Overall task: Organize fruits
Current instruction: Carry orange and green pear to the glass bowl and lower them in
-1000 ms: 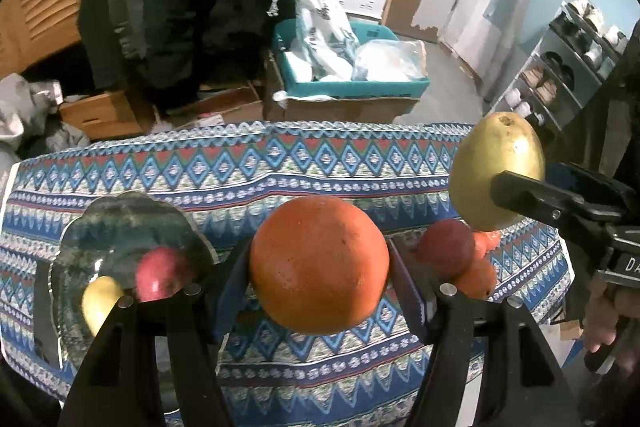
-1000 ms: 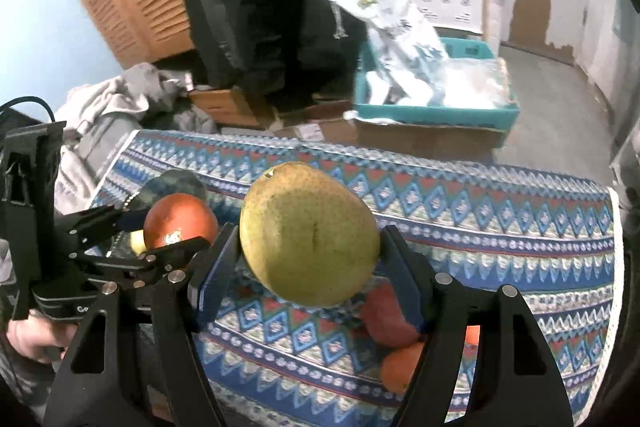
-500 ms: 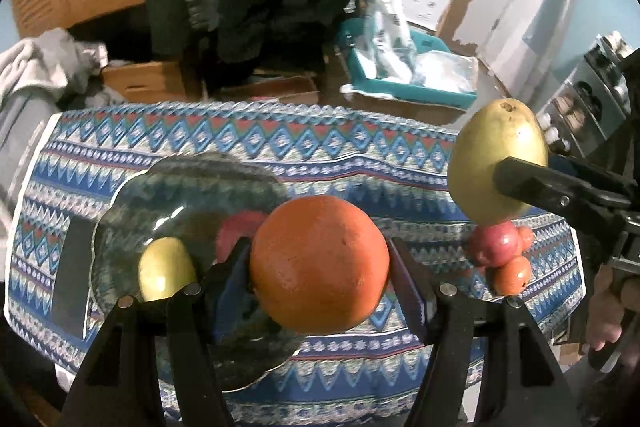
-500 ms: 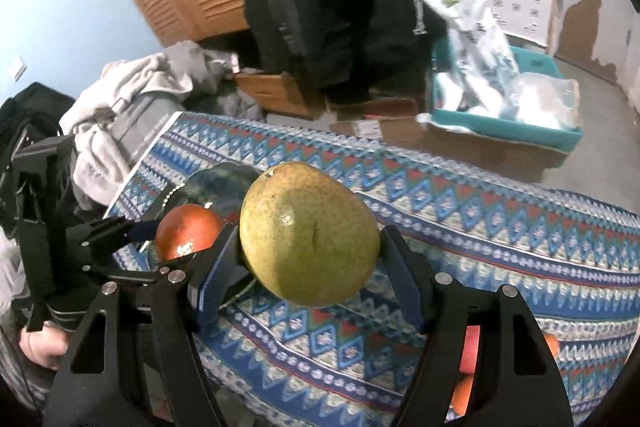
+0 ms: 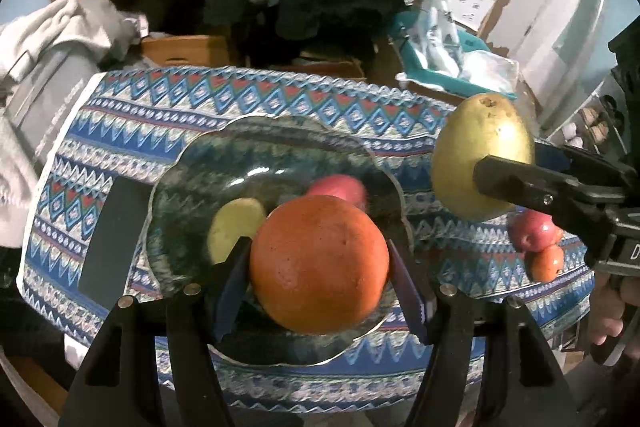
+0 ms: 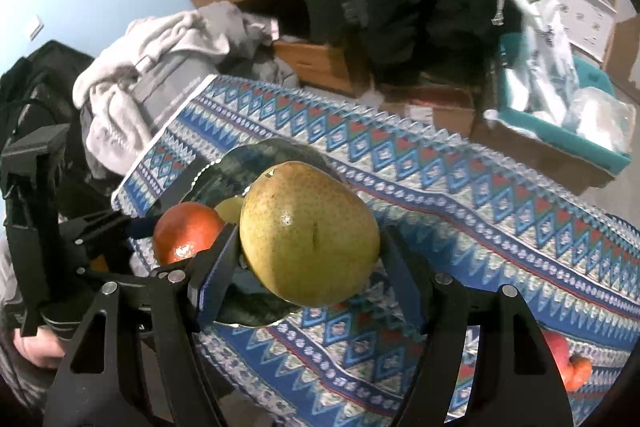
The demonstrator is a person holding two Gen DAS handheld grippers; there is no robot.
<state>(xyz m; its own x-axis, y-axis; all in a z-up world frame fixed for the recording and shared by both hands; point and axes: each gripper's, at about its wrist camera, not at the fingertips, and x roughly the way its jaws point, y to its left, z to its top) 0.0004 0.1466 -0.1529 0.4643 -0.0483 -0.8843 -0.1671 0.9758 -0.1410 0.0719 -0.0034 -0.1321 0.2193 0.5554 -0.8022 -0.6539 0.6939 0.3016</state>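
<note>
While both jaws carry fruit, the glass plate (image 5: 192, 163) waits below.
Left gripper (image 5: 320, 267) clamps the orange (image 5: 319, 263) over the plate; right gripper (image 6: 308, 247) clamps the pear (image 6: 310, 233) beside it. Dropped together, they could collide and roll off.

glossy glass plate (image 5: 192, 163); woven cloth (image 5: 280, 95); dimpled matt orange (image 5: 320, 263).

A table (image 5: 168, 99) draped in blue patterned cloth carries a dark glass plate (image 5: 192, 187) toward its left end. A black rectangular object (image 5: 114, 235) lies just beside the plate, while a red apple (image 5: 530, 231) and small orange fruit (image 5: 547, 263) sit near the right edge.
</note>
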